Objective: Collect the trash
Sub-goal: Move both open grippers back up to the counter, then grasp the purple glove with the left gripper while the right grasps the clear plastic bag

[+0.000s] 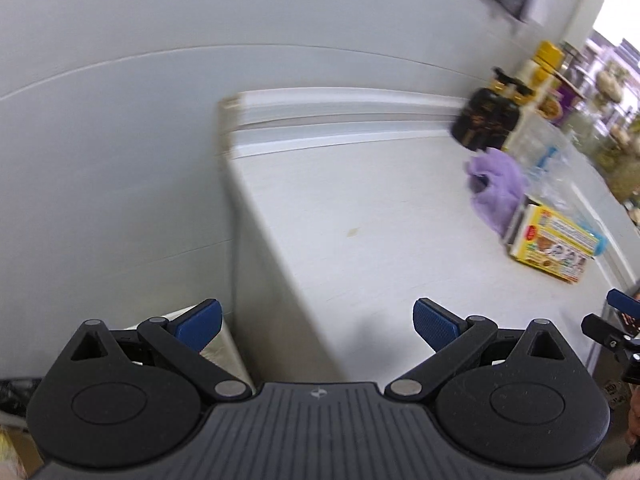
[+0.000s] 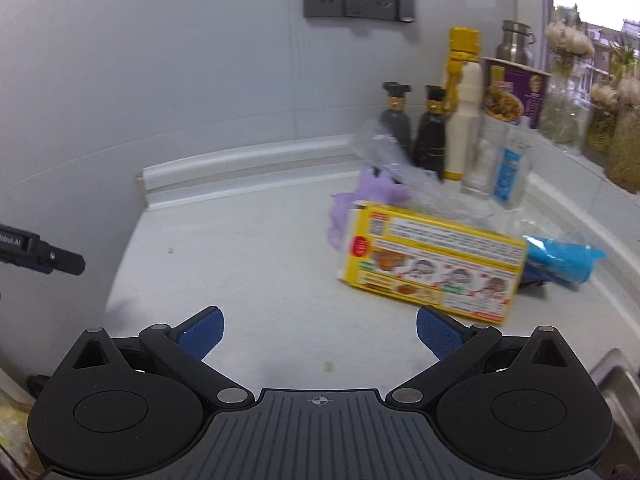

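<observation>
Trash here is mostly a yellow box (image 2: pixel 432 264) lying flat on the tabletop (image 2: pixel 240 264), with a purple bag (image 2: pixel 360 200) just behind it and a blue wrapper (image 2: pixel 560 260) touching its right end. Both left tongs (image 1: pixel 318 322) and right tongs (image 2: pixel 320 330) are spread wide, holding nothing.

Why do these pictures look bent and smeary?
Both views are fisheye, so the counter edge and wall lines bow. The left wrist view is streaked with motion blur, worst on the dark bottles; the right wrist view is steadier, with the yellow box only slightly soft.
</observation>
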`<state>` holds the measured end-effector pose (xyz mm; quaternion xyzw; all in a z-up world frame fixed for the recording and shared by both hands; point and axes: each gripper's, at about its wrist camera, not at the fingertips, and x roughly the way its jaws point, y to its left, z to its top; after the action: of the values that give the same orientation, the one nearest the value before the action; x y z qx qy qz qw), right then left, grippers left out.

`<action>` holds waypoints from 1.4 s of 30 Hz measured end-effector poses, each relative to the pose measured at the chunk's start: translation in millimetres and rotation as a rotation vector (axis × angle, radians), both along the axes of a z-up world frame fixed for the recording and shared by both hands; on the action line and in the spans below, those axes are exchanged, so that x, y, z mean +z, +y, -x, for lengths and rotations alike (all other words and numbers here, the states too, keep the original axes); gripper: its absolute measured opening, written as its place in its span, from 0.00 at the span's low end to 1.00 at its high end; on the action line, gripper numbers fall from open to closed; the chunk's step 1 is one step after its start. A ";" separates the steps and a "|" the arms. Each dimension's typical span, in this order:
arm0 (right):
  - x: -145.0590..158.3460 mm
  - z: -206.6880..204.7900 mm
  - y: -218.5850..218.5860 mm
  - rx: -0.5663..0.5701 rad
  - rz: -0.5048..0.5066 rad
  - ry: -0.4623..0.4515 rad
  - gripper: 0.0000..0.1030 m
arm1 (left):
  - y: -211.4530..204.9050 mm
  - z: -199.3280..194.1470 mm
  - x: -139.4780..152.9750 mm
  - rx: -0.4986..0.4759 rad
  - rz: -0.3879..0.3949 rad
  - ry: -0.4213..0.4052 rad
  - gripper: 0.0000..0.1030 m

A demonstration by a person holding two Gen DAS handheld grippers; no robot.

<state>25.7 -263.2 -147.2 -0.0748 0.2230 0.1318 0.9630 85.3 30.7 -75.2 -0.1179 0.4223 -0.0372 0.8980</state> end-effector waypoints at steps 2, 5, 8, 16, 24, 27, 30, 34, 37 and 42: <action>2.6 -4.1 -16.3 -0.012 -0.015 0.008 1.00 | -15.7 -11.9 2.0 -0.035 -0.002 -0.005 0.99; 7.1 -11.2 -36.9 -0.042 -0.042 0.003 1.00 | -34.7 -31.0 6.7 -0.087 0.001 -0.024 0.99; 12.8 -20.3 -53.2 -0.084 -0.069 -0.003 1.00 | -54.3 -46.4 11.3 -0.129 0.005 -0.043 0.99; 26.5 -48.3 -74.8 -0.152 -0.150 -0.016 1.00 | -100.0 -79.0 15.5 -0.223 0.025 -0.084 0.97; 39.6 -88.7 -79.1 -0.130 -0.246 0.033 0.98 | -128.6 -111.1 15.6 -0.276 0.075 -0.099 0.87; 43.2 -104.2 -81.6 -0.124 -0.285 0.050 0.98 | -135.6 -122.2 13.5 -0.287 0.097 -0.099 0.80; 46.7 -119.7 -85.5 -0.133 -0.315 0.068 0.93 | -139.4 -130.9 10.8 -0.290 0.120 -0.098 0.74; 49.7 -143.8 -91.8 -0.121 -0.339 0.106 0.85 | -146.5 -144.6 4.6 -0.301 0.146 -0.080 0.65; 47.1 -164.6 -94.2 -0.103 -0.328 0.152 0.77 | -152.0 -156.6 0.5 -0.306 0.162 -0.052 0.57; 35.8 -192.9 -94.9 -0.092 -0.329 0.231 0.67 | -160.0 -167.5 -5.2 -0.331 0.176 -0.001 0.50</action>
<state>218.6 -358.2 -111.3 0.1093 0.3106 0.1303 0.9352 252.8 -129.3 -80.3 -0.1249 0.4304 -0.2215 0.8661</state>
